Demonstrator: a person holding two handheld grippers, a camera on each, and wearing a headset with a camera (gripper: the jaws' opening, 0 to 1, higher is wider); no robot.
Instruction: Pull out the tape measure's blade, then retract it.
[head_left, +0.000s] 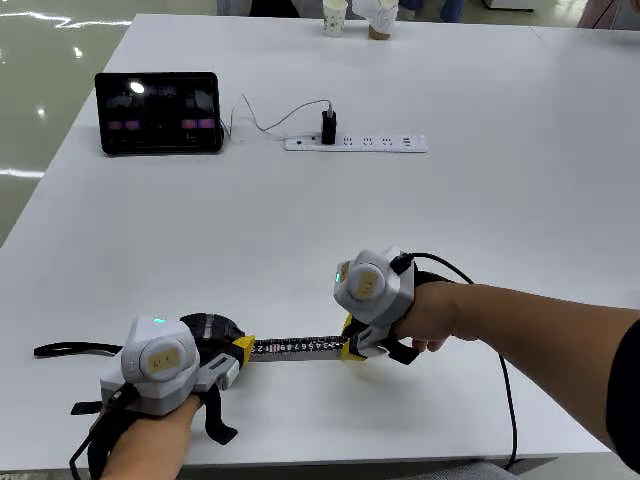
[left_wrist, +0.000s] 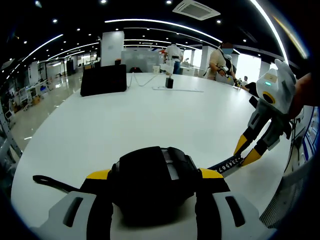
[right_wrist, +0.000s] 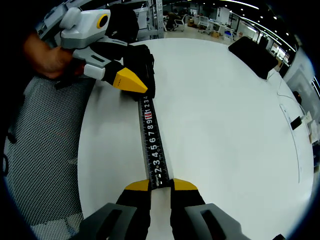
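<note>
A black tape measure case (head_left: 213, 335) rests on the white table near its front edge, with my left gripper (head_left: 240, 350) shut on it; in the left gripper view the case (left_wrist: 155, 180) sits between the yellow-tipped jaws. A short length of black blade with white numbers (head_left: 297, 346) runs from the case to my right gripper (head_left: 352, 350), which is shut on the blade's end. The right gripper view has the blade (right_wrist: 151, 142) stretching from my right gripper (right_wrist: 160, 185) up to the case (right_wrist: 142, 67) held by the left gripper (right_wrist: 131, 81).
A dark tablet (head_left: 158, 111) stands at the back left. A white power strip (head_left: 356, 143) with a black plug and cable lies behind the work. Cups (head_left: 335, 16) stand at the far edge. A black strap (head_left: 75, 350) trails left of the case. People stand in the background (left_wrist: 222, 60).
</note>
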